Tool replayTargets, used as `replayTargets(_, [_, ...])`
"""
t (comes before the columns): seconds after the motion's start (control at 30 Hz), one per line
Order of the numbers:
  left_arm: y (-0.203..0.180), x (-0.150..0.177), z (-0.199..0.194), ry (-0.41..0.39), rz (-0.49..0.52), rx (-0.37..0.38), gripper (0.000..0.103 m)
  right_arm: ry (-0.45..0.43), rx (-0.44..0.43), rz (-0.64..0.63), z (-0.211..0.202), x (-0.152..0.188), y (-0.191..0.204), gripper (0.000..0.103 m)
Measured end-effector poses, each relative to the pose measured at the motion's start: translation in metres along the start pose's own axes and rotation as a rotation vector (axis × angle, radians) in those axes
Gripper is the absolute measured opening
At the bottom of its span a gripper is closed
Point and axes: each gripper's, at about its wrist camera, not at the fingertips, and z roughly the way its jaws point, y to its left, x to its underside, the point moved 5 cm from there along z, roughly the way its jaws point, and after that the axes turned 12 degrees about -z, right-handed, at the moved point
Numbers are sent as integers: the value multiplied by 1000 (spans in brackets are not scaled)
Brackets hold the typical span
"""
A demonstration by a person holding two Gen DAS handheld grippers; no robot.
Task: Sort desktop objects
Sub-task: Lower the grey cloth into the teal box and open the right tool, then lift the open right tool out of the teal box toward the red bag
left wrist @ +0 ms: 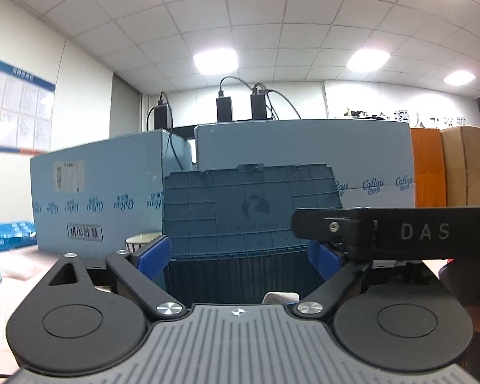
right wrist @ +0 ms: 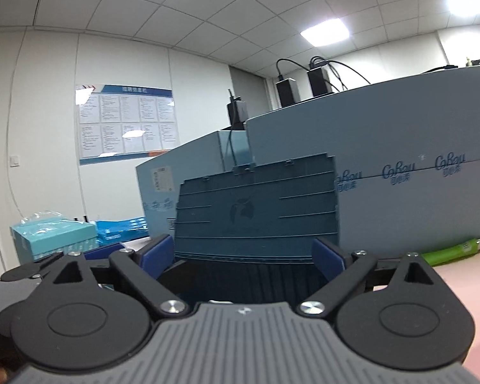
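Both your claws are spread wide, left claw (left wrist: 238, 256) and right claw (right wrist: 243, 254), each facing the blue bin (left wrist: 252, 211) with its raised lid, against cartons (right wrist: 400, 160) along the bench's far edge.

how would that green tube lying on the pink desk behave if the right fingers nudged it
The green tube lies on its side against the pale blue carton, so it would probably roll or slide on the smooth pink desk. It looks slim, likely light. Whether its wall is soft cannot be told.
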Motion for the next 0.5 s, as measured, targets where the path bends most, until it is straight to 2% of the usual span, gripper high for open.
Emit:
replayTargets(0.07, [6,-1,3,13,-31,-20,95,-14,-3,9,-2,0,-2,95])
replayTargets(0.17, [13,-2,4,12,-65,-53,96,-44,1,20,-6,0,-4,102])
replayTargets(0.27, [19,-2,5,7,-85,-85,96,-67,31,12,-11,0,-6,103])
replayTargets(0.5, [23,0,5,14,-101,-113,96,-45,70,4,-11,9,-9,103])
